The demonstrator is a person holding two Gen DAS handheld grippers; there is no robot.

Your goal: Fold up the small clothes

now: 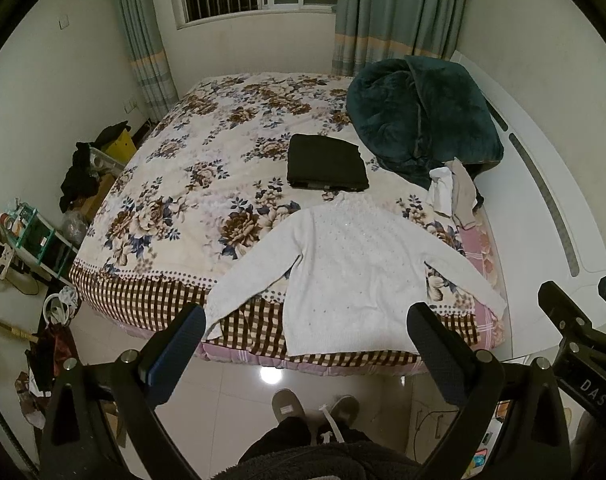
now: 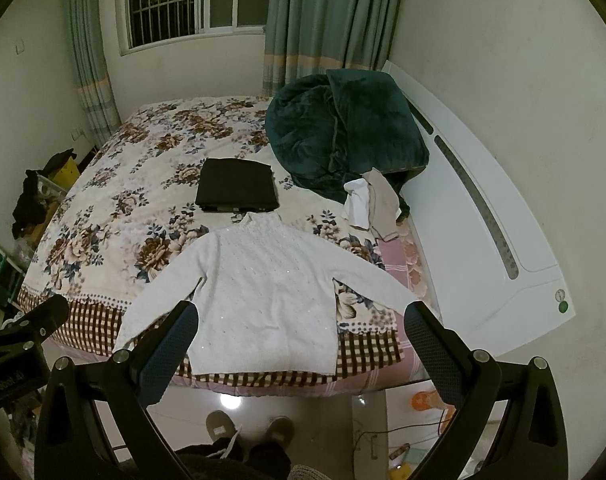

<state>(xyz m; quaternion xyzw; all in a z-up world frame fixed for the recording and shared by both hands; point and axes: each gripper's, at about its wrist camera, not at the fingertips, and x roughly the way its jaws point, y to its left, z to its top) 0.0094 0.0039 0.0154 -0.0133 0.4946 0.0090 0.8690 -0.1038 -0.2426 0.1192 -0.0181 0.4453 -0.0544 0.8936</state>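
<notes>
Floral bed [image 1: 207, 148], white sweater [image 1: 343, 280] flat at near edge, black fold [image 1: 325, 162] behind, left gripper [image 1: 307, 352] and right gripper [image 2: 301, 344] wide, empty.

Materials and finish, bed scene.
White sweater [image 1: 343, 268]: matt knit cloth, small shiny sequins across chest. Bedspread [image 1: 207, 168]: soft matt printed cloth. Folded black garment [image 1: 326, 163]: smooth matt cloth. Dark green blanket [image 1: 419, 116], far right: plush, slight sheen. Floor [image 1: 231, 380]: glossy tile, reflecting a lamp. Headboard [image 2: 483, 248]: smooth white gloss. Left gripper [image 1: 307, 344] and right gripper [image 2: 301, 342]: matt black plastic, textured pads, metal screws.
</notes>
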